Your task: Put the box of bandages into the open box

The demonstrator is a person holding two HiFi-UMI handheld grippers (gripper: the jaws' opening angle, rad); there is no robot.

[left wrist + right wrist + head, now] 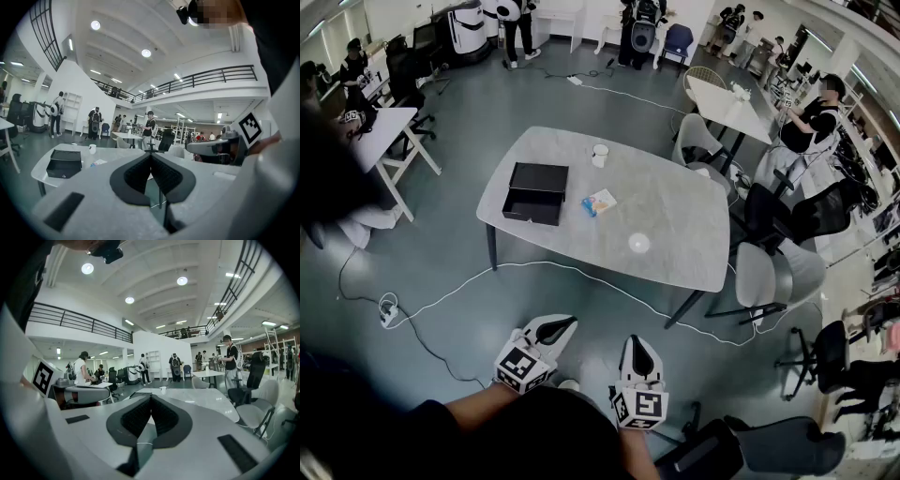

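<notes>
Standing back from the table [675,225], I hold the left gripper [568,323] and right gripper [636,341] pressed together, empty. The box of bandages [599,202] lies just beside the open box [534,192]; arriving with jaws unopened, I'd likely shove it away.

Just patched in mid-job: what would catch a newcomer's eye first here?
The open black box sits at the left end of the grey table, with the small box of bandages just right of it. The left tongs and right tongs are shut, empty and short of the table.
</notes>
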